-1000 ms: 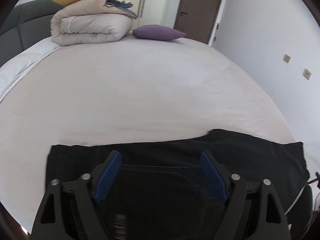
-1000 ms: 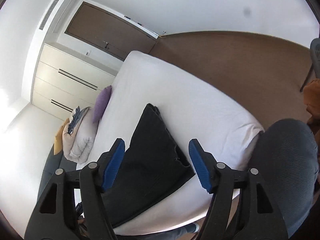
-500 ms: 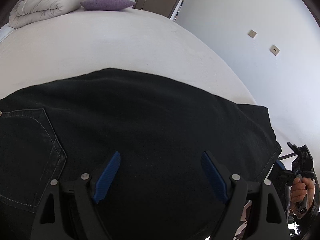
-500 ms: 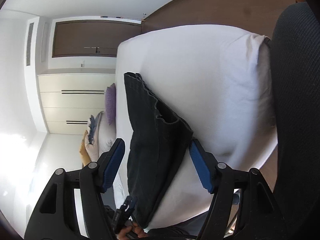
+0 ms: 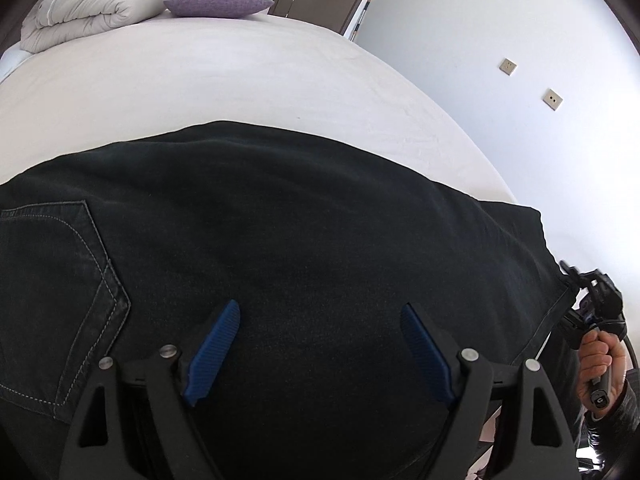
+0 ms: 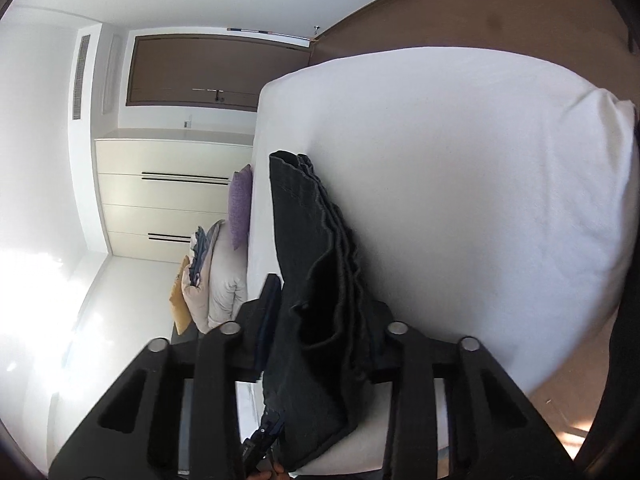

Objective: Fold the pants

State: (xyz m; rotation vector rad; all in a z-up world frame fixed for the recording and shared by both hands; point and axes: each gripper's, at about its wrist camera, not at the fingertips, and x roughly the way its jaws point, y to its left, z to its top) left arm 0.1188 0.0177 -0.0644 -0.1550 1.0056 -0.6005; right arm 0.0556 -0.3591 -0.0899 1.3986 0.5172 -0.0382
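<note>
The black pants [image 5: 304, 232] are laid on the white bed [image 5: 208, 76]. The left tongs [image 5: 320, 344] are held apart above the fabric. The right tongs [image 6: 320, 320] are clamped on the pants' layered edge.

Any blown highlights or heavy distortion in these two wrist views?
Left wrist: even light, the bed edge bows from fisheye, the pants are dark yet their stitching reads. Right wrist: lower-left wall washed out by glare, view rolled sideways, right gripper shut on the pants.
</note>
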